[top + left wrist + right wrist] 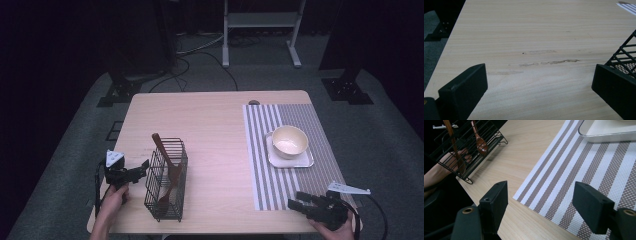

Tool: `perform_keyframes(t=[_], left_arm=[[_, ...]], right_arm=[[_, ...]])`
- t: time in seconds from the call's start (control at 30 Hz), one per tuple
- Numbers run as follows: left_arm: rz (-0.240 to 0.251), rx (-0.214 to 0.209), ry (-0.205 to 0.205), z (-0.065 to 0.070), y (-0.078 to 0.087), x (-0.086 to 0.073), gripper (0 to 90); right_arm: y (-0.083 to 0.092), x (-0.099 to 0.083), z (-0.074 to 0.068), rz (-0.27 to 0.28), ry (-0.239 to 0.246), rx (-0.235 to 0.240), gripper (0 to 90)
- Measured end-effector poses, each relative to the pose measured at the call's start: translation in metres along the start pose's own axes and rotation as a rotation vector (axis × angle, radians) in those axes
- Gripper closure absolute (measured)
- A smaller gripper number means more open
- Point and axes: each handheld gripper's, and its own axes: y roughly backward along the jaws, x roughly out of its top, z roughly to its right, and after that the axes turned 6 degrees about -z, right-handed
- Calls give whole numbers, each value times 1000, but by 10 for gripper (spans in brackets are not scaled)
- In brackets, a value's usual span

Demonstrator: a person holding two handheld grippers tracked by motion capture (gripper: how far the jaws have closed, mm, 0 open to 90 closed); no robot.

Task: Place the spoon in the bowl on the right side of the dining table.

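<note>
Nothing is held yet, so the work looks near its start. Left tongs (145,166) stand wide, jaws apart over bare table (524,32), just beside the left wall of the wire rack (166,180); in the left gripper view the rack's corner (624,56) sits right by one jaw. Right tongs (295,204) are also wide and empty, hovering at the near edge of the striped mat (579,177). The rack stands upright at the near-left of the table and holds two wooden utensils: a spoon (479,138) and a longer-handled piece (161,150), possibly a spatula, though its head is hard to make out through the wires. Judgement: the utensils are untouched; taking one out and carrying it across is all left to do. Other things: a cream bowl (289,141) on a small square tray (304,161), on the mat, well apart from the rack. The rack's wires crowd the handles; otherwise the table between is open.
</note>
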Motion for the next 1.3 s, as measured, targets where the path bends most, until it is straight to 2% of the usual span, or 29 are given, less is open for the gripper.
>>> perform_keyframes(t=[0.3,0.43,0.63,0.87,1.13,1.3], left_arm=[[0,1,-10,1,0,0,0],[0,1,-12,1,0,0,0],[0,0,-15,1,0,0,0],[-1,-1,-15,1,0,0,0],[-2,0,-18,2,0,0,0],[-3,-1,-18,2,-1,0,0]], right_arm=[[-5,6,-6,-34,23,13,262],[-6,11,-11,-30,23,43,262],[-12,23,-22,-53,66,48,261],[-23,36,-34,-90,99,72,258],[-35,60,-54,-139,146,113,258],[-39,69,-63,-151,172,128,258]])
